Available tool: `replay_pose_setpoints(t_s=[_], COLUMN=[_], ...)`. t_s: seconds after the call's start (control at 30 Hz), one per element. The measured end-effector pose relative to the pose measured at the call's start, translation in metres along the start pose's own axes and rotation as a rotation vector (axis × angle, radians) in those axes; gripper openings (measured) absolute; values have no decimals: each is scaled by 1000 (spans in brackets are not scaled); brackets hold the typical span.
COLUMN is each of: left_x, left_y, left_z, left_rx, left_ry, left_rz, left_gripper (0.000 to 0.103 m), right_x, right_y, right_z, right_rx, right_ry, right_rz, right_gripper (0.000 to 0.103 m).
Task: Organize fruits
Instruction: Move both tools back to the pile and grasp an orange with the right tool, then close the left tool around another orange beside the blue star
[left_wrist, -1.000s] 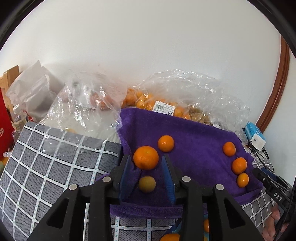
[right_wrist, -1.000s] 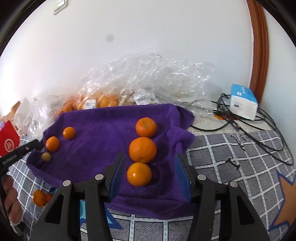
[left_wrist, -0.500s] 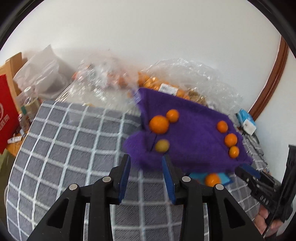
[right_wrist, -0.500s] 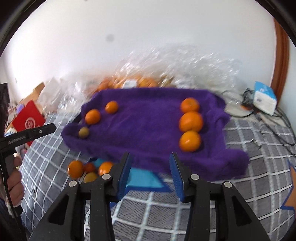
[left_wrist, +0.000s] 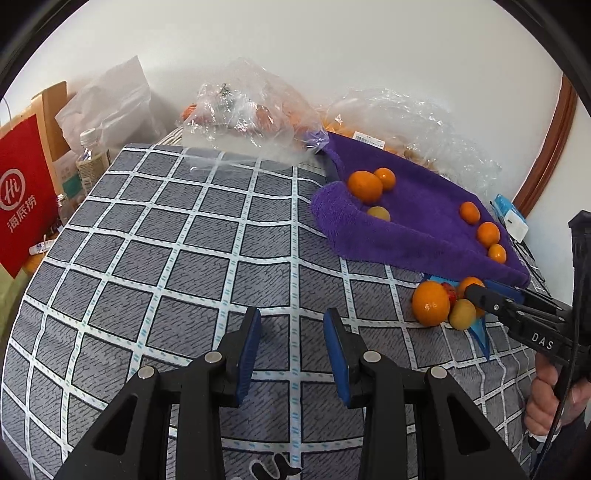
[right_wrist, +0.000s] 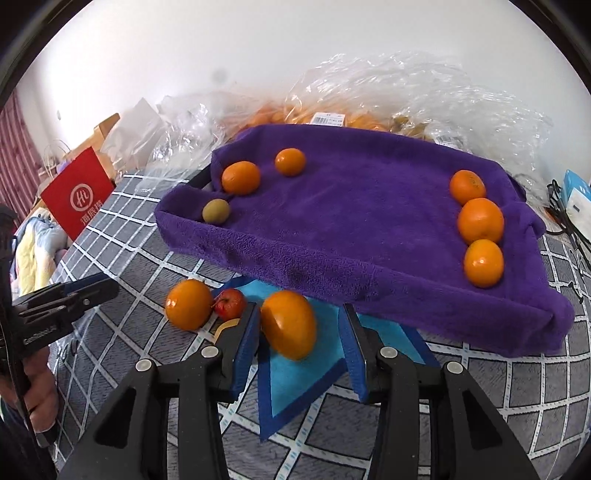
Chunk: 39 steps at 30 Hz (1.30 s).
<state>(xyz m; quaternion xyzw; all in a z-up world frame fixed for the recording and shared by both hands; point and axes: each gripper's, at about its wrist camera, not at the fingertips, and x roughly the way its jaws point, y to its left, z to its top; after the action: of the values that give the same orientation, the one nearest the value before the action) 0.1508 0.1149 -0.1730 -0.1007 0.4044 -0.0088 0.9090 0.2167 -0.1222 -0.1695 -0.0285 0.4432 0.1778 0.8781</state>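
With the right gripper (right_wrist: 299, 332) low over the checked table (left_wrist: 177, 236), its jaws stand released around a loose orange (right_wrist: 289, 324) that lies on a blue star patch (right_wrist: 295, 373), just in front of the purple towel (right_wrist: 362, 206). No squeeze yet, as far as can be seen.

Left gripper (left_wrist: 291, 339): jaws parted, holding nothing, over bare table well away from the fruit.

Other loose fruit beside the target: a second orange (right_wrist: 188, 303), a small red fruit (right_wrist: 231, 303), and in the left view a yellow one (left_wrist: 461, 314). On the towel, three oranges line the right side (right_wrist: 480, 219); two oranges and a greenish fruit (right_wrist: 216, 210) sit at the left.

Judgement: centre the orange between the pads before closing, close gently since round fruit may squirt forward under the towel edge, and keep the left pad off the red fruit touching close by.

Writing: red bag (left_wrist: 22, 199) with "Hi" logo and Chinese characters; "DAS" on the right gripper body in the left view; barcode label (right_wrist: 328, 119) on plastic bags, unreadable.
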Motion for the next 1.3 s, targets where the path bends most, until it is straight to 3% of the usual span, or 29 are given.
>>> replay_pose_setpoints(t_s=[0.13, 0.3, 0.57, 0.73, 0.97, 1.13, 1.3], left_x=[-1, 1, 2, 3, 2, 1, -3], left_y=[0, 0, -2, -6, -7, -6, -21], left_z=[-2, -2, -2, -2, -3, -4, 1], left_rx=[-6, -8, 10, 30, 31, 20, 21], left_ry=[-1, 4, 10, 15, 14, 13, 70], left_rz=[5, 5, 6, 6, 6, -13, -75], left_gripper=[33, 33, 38, 44, 44, 44, 43], right_x=[10, -4, -47, -40, -42, -51, -59], right_y=[-3, -13, -51, -74, -70, -83, -100], right_z=[0, -2, -34, -46, -55, -55, -56], right_rx=[28, 70, 31, 91, 80, 150, 222], right_ry=[21, 1, -33, 26, -26, -72, -105], right_rz=[13, 10, -179, -142, -141, -84, -138], right_gripper=[34, 34, 34, 34, 33, 33, 33])
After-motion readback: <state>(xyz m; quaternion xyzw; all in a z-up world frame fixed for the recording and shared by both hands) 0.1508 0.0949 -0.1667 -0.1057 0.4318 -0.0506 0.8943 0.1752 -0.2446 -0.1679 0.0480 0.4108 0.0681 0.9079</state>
